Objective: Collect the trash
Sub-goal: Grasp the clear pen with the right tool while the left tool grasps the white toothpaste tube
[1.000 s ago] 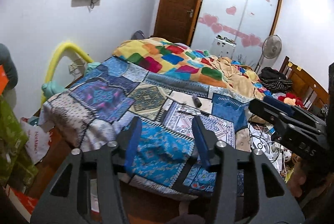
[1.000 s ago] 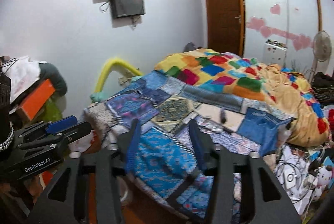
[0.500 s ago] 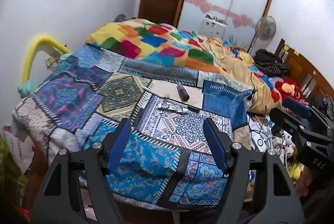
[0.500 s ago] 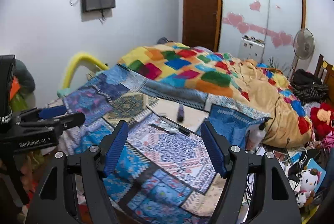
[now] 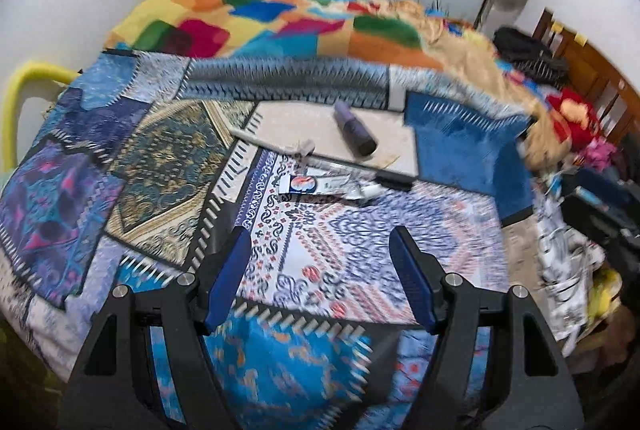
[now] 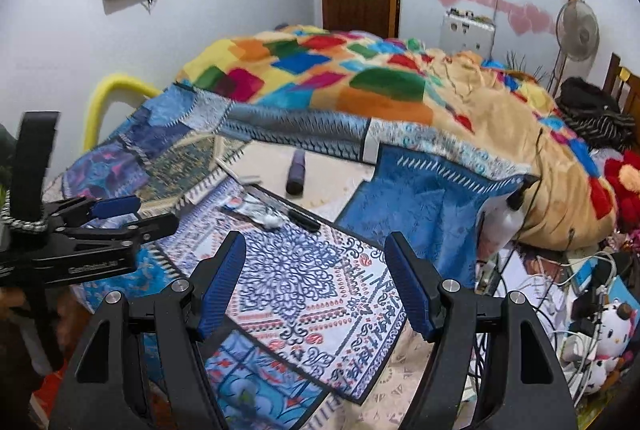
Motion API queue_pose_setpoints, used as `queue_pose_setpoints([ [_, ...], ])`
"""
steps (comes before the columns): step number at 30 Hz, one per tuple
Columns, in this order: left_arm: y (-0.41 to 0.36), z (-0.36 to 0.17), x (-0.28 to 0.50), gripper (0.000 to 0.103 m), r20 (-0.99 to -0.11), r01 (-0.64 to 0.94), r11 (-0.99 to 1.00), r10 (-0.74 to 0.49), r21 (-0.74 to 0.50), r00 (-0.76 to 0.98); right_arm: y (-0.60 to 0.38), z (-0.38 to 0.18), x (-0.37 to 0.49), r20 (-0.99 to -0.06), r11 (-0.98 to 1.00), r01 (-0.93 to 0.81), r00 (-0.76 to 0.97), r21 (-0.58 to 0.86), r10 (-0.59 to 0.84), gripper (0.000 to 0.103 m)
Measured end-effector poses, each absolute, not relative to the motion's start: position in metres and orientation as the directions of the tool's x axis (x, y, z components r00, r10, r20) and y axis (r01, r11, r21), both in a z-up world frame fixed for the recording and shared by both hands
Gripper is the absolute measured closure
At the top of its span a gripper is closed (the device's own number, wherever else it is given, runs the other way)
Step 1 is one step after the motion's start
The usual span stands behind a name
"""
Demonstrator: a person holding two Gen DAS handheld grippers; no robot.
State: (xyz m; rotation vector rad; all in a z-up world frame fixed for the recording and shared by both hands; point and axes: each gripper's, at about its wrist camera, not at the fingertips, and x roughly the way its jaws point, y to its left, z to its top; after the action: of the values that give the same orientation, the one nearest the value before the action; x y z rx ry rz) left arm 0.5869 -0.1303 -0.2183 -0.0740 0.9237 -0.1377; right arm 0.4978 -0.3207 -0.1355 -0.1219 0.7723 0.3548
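A: Both claws gape wide, nothing between the pads. The left claw [image 5: 320, 282] hangs over the bed [image 5: 168, 165].

B: And the trash?

A: The squeezed tube [image 5: 320, 185] lies ahead of it, up the patchwork, long axis crosswise to the fingers.

B: The right claw [image 6: 312, 284]?

A: Farther off; its tube [image 6: 252, 210] sits ahead-left. I'd say left is nearer.
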Motion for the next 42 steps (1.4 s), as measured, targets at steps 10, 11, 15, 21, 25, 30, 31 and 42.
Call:
queue_pose_setpoints([
  [10,-0.142,-0.258,0.658,0.032,-0.801,0.178,0.963,-0.266,-0.201,0.536,-0.326,-0.198,0.566,-0.773,0.931,-0.35,0.559,0.107,0.299,0.036],
  [11,-0.143,-0.262,0.667,0.032,-0.805,0.178,0.963,-0.268,-0.203,0.53,-0.326,-0.203,0.571,-0.776,0.928,-0.35,0.549,0.124,0.311,0.041],
  [15,-0.143,-0.275,0.691,0.033,-0.817,0.165,0.959,-0.284,-0.232,0.501,-0.314,-0.219,0.591,-0.791,0.91,-0.387,0.506,0.148,0.344,0.05],
  [21,-0.138,-0.29,0.712,0.061,-0.823,0.161,0.952,-0.307,-0.261,0.478,-0.286,-0.236,0.604,-0.803,0.87,-0.481,0.474,0.108,0.361,0.068],
  [25,-0.134,-0.295,0.713,0.073,-0.815,0.171,0.943,-0.333,-0.286,0.475,-0.27,-0.245,0.606,-0.818,0.842,-0.535,0.448,0.077,0.36,0.075],
  [30,-0.131,-0.294,0.701,0.073,-0.824,0.193,0.936,-0.351,-0.294,0.446,-0.266,-0.249,0.604,-0.832,0.834,-0.55,0.448,0.031,0.326,0.084],
  [31,-0.13,-0.293,0.699,0.073,-0.828,0.192,0.936,-0.35,-0.295,0.437,-0.268,-0.248,0.603,-0.833,0.834,-0.55,0.446,0.033,0.327,0.088],
  [42,-0.131,-0.289,0.651,0.059,-0.878,0.177,0.934,-0.352,-0.309,0.323,-0.297,-0.249,0.56,-0.855,0.858,-0.507,0.406,0.082,0.321,0.09],
])
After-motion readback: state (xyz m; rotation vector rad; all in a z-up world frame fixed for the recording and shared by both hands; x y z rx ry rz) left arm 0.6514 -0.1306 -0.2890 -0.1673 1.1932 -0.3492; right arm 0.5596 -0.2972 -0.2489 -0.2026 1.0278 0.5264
